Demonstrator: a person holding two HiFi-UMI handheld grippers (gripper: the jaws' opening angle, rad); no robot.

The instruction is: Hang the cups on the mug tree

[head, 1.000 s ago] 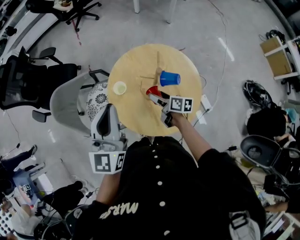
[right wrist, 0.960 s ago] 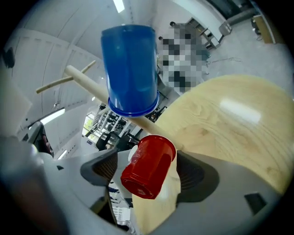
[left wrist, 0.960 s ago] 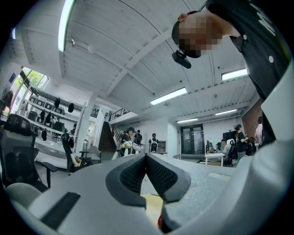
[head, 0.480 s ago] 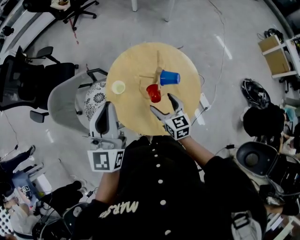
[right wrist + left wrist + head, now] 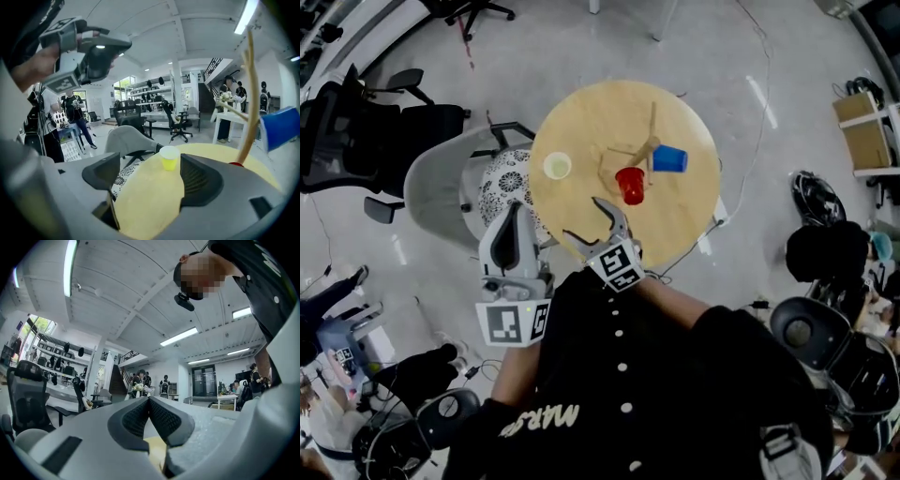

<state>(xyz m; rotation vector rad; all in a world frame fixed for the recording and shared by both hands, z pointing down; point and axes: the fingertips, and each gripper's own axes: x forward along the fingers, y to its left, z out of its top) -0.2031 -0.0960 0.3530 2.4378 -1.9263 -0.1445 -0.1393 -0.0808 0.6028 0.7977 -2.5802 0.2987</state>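
On the round wooden table stands the wooden mug tree. From its branches hang a blue cup and a red cup. A yellow cup stands upright on the table's left side. My right gripper is open and holds nothing; it hovers over the table's near edge, aimed at the yellow cup, which is framed between its jaws but still far off. My left gripper is shut with nothing in it, off the table to the left and pointing upward.
A grey chair with a patterned cushion stands against the table's left edge, under my left gripper. Black office chairs sit further left. Cables, bags and a box shelf lie on the floor to the right.
My right gripper let go of the red cup, which now hangs on the tree, then drew back and swung left toward the yellow cup. The left gripper stayed put.
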